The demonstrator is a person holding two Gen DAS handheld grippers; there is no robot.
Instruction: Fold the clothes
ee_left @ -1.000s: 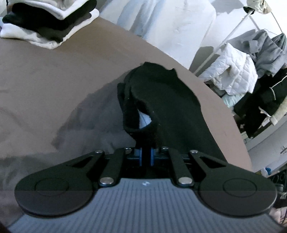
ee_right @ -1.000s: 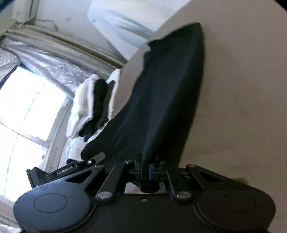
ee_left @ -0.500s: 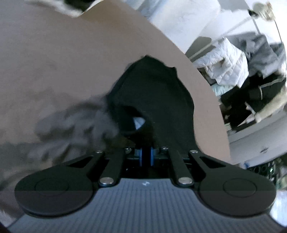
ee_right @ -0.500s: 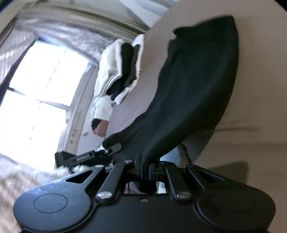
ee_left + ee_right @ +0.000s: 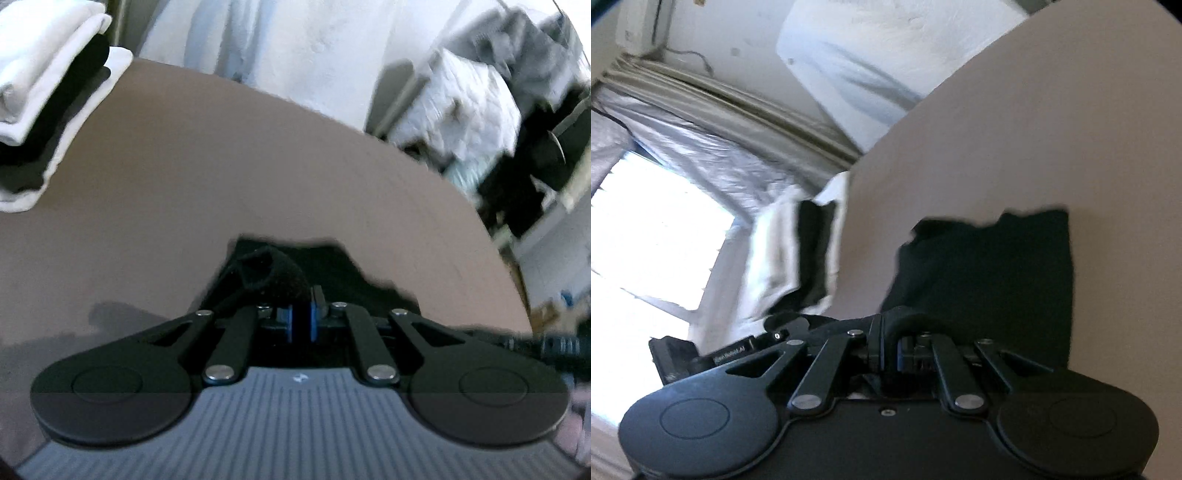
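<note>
Black soft-knit garment (image 5: 990, 273) lies on the brown tabletop (image 5: 258, 155), trailing forward from both tools. Left gripper (image 5: 302, 320) pinched tight on one near corner; right gripper (image 5: 891, 345) likewise on the other. Held edge spans hand to hand. Folded white-and-black stack (image 5: 48, 99) sits far-left of garment.

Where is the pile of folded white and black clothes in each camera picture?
Left wrist view: the folded pile sits at the top left corner, on the far edge of the brown table.
Right wrist view: the folded pile is left of centre, at the table's edge below the window.
Shared landmark: the black garment, just ahead of the fingers in both.
</note>
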